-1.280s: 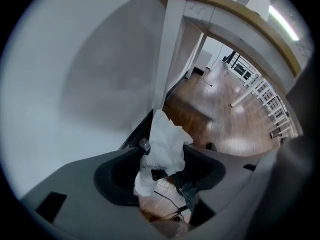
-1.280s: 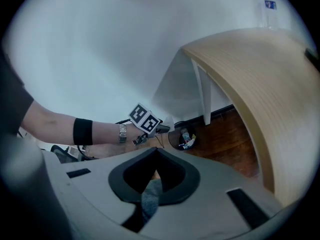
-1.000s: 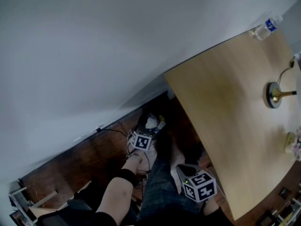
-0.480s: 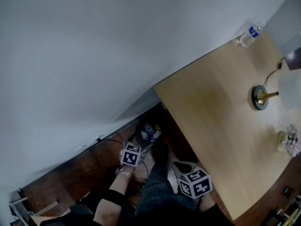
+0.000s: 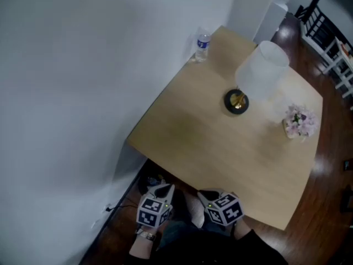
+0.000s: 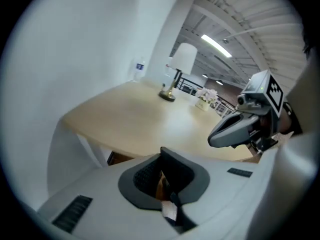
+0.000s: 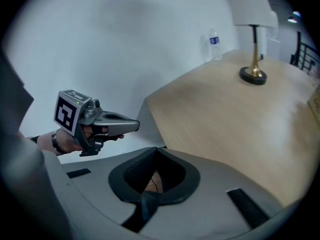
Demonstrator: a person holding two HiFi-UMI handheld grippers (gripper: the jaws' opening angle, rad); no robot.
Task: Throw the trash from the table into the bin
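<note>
Lower centre: left claw [image 5: 164, 191], jaws just closed, pale scrap [image 6: 170, 211] at their base; right claw [image 5: 207, 195], jaws together. Only the left gripper view shows ceiling beams [image 6: 235, 14]. One water bottle [image 5: 203, 43] stands on the wooden table [image 5: 187, 137], upper corner by the white wall [image 5: 71, 93]; dark floor [image 5: 331, 164].

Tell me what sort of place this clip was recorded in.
Probably a loft-style office or studio: a pale wooden table against a white wall carries a table lamp and potted flowers, and the ceiling shows bare beams with strip lights.
</note>
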